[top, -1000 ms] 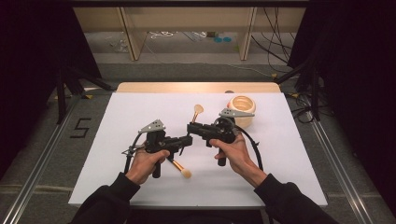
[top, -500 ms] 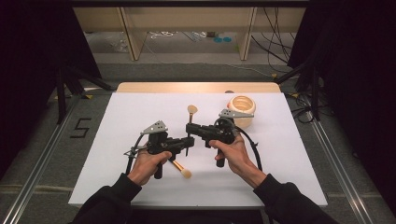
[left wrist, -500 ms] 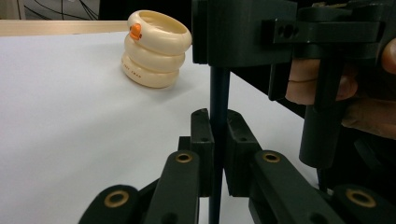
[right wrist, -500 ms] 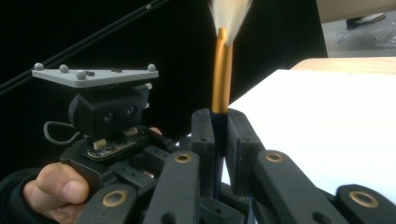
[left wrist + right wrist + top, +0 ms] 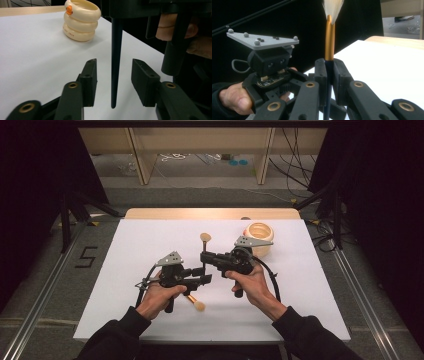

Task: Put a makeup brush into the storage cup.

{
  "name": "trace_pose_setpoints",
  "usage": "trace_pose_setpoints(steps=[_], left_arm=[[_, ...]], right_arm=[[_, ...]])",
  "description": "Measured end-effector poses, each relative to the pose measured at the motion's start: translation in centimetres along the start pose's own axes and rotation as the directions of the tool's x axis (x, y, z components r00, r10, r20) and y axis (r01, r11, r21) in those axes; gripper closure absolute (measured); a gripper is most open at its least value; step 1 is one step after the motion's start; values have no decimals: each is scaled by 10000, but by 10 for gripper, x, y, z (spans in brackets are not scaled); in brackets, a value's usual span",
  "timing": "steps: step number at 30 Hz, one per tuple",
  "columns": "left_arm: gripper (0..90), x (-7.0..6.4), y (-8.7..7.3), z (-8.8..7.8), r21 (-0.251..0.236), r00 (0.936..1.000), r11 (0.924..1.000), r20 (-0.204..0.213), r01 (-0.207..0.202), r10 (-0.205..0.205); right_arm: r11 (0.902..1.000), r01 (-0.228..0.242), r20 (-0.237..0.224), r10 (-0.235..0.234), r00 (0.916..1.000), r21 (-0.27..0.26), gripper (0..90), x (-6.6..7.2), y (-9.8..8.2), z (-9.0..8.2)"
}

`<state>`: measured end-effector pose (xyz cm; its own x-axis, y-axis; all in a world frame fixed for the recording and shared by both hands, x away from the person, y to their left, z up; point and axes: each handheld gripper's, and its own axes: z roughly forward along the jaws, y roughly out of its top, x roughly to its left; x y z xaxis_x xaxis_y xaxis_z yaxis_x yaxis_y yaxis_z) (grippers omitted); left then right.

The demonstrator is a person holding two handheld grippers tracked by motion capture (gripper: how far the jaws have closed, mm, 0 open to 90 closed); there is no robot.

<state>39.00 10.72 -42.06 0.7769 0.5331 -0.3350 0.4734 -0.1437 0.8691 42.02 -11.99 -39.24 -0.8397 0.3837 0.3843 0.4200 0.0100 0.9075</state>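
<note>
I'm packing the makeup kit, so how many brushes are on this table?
2. One brush stands upright in the right gripper; a second brush lies on the white table, partly under the left gripper.
</note>
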Motion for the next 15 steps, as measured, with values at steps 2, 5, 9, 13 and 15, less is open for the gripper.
trace_pose_setpoints(steps=[2, 5, 9, 13, 15], left_arm=[[460, 0, 0, -1, 73, 10000, 10000, -36, 41, -41], [389, 0, 0, -5, 108, 9997, 9998, -211, -139, 141], [328, -2, -1, -11, 143, 9975, 9987, -485, -499, 506], [305, -5, -6, -17, 348, 9947, 9960, -594, -824, 844], [293, -6, -9, -20, 440, 9942, 9951, -584, -882, 907]], right_arm=[[9998, 190, 128, -190, 9997, -22, 834, -1, 1, -1], [9994, 354, 248, -354, 9991, 20, 833, -2, 5, -5], [9976, 688, 637, -688, 9956, 30, 833, -7, 12, -14], [9938, 1105, 1061, -1084, 9884, -147, 833, -15, 20, -24], [9928, 1186, 1278, -1155, 9850, -170, 833, -20, 26, -32]])
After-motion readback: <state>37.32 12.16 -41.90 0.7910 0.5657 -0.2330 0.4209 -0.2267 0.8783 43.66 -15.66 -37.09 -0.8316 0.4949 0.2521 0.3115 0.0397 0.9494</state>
